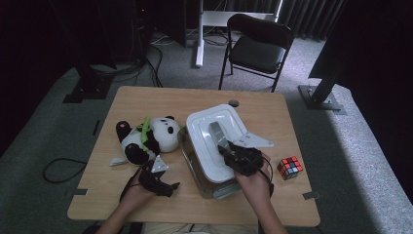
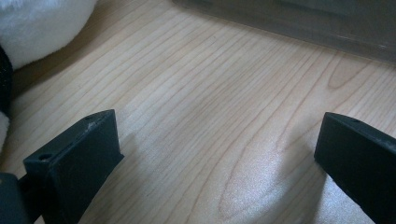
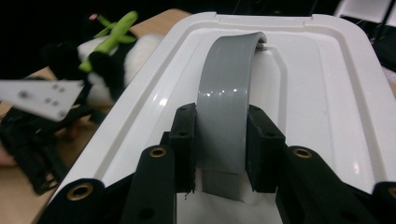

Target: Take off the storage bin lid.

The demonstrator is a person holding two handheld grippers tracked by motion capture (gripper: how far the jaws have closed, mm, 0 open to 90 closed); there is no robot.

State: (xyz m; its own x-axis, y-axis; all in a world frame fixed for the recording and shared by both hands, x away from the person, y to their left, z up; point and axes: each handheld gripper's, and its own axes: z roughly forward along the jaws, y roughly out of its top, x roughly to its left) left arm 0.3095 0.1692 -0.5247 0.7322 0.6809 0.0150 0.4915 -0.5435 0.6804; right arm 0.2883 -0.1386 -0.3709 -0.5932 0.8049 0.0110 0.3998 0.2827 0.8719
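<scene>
Grey handle [image 3: 223, 116] clamped between right tongs [image 3: 221, 149], atop white lid [image 3: 322, 107]

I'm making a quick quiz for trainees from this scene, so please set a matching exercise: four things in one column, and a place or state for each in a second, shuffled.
Things:
1. grey handle
2. toy panda
3. puzzle cube
4. left gripper

Places or states:
A. lies to the left of the box
B. open over bare wood
C. clamped between the right gripper's jaws
D. sits to the right of the box, near the table's right edge

Pairs: 1-C, 2-A, 3-D, 4-B. The box has a white lid.
</scene>
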